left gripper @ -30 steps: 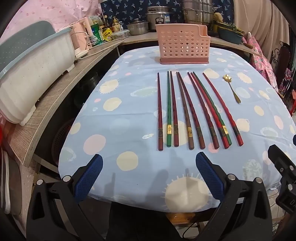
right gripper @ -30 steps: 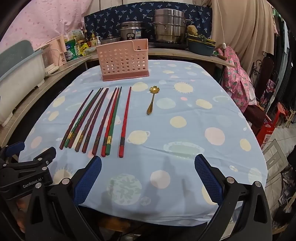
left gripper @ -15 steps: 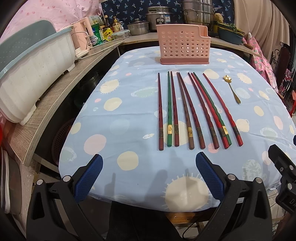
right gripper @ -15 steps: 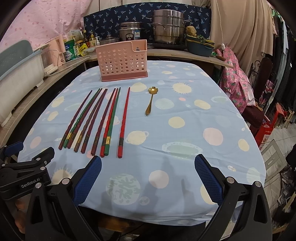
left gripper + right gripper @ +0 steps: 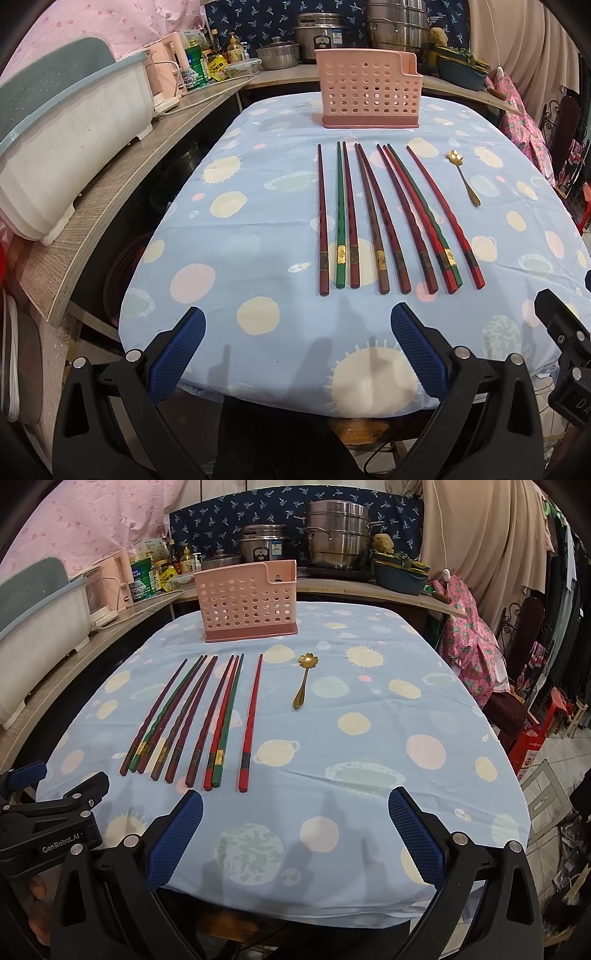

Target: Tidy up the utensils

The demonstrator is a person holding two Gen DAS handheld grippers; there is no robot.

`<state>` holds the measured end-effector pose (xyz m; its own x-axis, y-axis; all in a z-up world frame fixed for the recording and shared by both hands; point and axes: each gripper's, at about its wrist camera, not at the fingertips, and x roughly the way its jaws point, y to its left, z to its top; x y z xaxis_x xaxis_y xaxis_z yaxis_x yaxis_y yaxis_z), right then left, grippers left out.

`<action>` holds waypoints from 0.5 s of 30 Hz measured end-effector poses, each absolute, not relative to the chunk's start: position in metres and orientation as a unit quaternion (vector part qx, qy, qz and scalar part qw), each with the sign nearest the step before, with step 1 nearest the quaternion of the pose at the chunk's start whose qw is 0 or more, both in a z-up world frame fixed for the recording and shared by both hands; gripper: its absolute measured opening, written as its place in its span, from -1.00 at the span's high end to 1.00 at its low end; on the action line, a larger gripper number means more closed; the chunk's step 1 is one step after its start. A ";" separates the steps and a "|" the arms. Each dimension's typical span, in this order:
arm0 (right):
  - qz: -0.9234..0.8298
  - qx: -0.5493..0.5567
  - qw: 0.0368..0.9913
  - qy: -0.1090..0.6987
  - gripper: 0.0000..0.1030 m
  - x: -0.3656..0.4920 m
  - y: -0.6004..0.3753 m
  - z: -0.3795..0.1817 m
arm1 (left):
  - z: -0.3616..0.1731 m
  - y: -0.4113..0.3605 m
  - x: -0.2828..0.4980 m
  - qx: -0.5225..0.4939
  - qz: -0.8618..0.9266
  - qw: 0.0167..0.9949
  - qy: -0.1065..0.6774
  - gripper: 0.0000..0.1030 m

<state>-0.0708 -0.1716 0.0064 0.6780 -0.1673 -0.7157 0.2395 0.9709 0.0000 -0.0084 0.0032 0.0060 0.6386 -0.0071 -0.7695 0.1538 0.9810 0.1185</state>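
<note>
A table [image 5: 369, 738] under a pale blue cloth dotted with suns and planets fills the middle of this cramped kitchen. A wooden counter [image 5: 122, 184] wraps its left and far sides, carrying a white tub [image 5: 55, 147], bottles [image 5: 207, 62] and steel pots [image 5: 338, 539] against a navy flowered cloth [image 5: 221, 513]. A beige curtain [image 5: 480, 535] hangs on the right above a tiled floor [image 5: 554, 753].

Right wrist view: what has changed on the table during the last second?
Almost nothing. The view has crept slightly toward the pink perforated plastic basket; both grippers, left and right, stay open and empty. The lacquered chopsticks and small gold flower-shaped spoon lie unmoved.
</note>
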 end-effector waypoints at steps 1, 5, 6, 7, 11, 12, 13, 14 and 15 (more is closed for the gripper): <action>-0.111 0.047 0.915 0.386 -0.87 -0.071 -0.171 0.007 | 0.006 0.003 -0.009 0.087 -0.045 0.901 0.422 -0.86; -0.112 0.046 0.915 0.385 -0.87 -0.071 -0.172 0.006 | 0.007 0.003 -0.011 0.088 -0.044 0.902 0.421 -0.86; -0.112 0.046 0.915 0.385 -0.87 -0.071 -0.172 0.006 | 0.007 0.003 -0.012 0.088 -0.044 0.902 0.421 -0.86; -0.112 0.047 0.915 0.385 -0.87 -0.072 -0.171 0.006 | 0.007 0.004 -0.012 0.088 -0.044 0.902 0.421 -0.86; -0.112 0.046 0.915 0.384 -0.87 -0.072 -0.170 0.007 | 0.007 0.003 -0.011 0.088 -0.044 0.902 0.421 -0.86; -0.112 0.046 0.915 0.384 -0.87 -0.072 -0.170 0.008 | 0.007 0.003 -0.011 0.088 -0.044 0.902 0.421 -0.86; -0.112 0.046 0.915 0.384 -0.87 -0.072 -0.170 0.008 | 0.008 0.003 -0.011 0.088 -0.044 0.902 0.421 -0.86; -0.112 0.046 0.915 0.384 -0.87 -0.072 -0.170 0.008 | 0.008 0.003 -0.011 0.088 -0.045 0.902 0.421 -0.86; -0.112 0.045 0.916 0.384 -0.87 -0.072 -0.170 0.007 | 0.007 0.003 -0.010 0.088 -0.044 0.902 0.421 -0.86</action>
